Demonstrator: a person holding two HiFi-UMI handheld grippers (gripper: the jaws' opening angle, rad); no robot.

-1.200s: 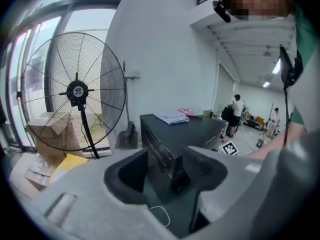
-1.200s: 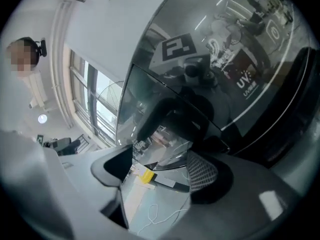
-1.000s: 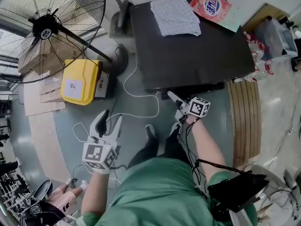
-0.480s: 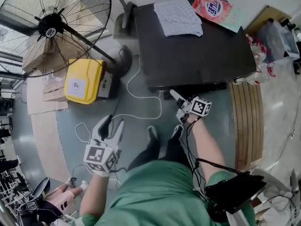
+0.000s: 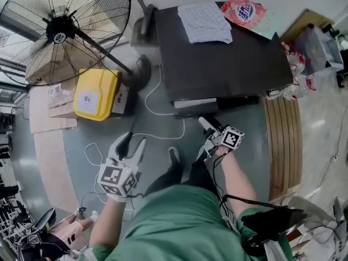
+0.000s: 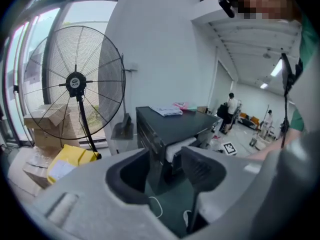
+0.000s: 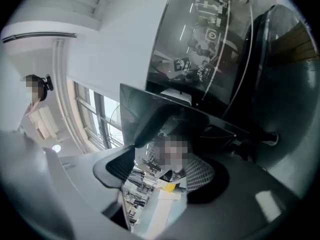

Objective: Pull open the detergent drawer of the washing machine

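- Now the detergent drawer [image 5: 196, 103] stands partly out of the washing machine [image 5: 228, 58]. It shows as a pale strip toward the left of the machine's front edge in the head view.
- My right gripper [image 5: 207, 125] points at that drawer. Its jaws have just been closing, and the drawer's dark front lip sits between them, gripped at the tips.
- My left gripper [image 5: 132, 140] hangs over the floor [image 5: 250, 124], well apart from the machine. Its jaws have just been closing a little, but they stand apart with nothing between them.
- On the machine's dark top lie a checked cloth [image 5: 205, 20] and a pink packet [image 5: 247, 11]. The packet has a blue-and-white logo whose letters I cannot read.
- Left of the machine, a yellow case [image 5: 95, 94] bears a white label [image 5: 85, 101], too small to read.
- Just behind the case stands a big fan [image 5: 65, 31].
- A white cable [image 5: 163, 113] loops over the grey-green floor, and slatted wooden boards [image 5: 283, 140] lie at the machine's right.
- Behind the fan, the left gripper view shows tall windows [image 6: 20, 74].
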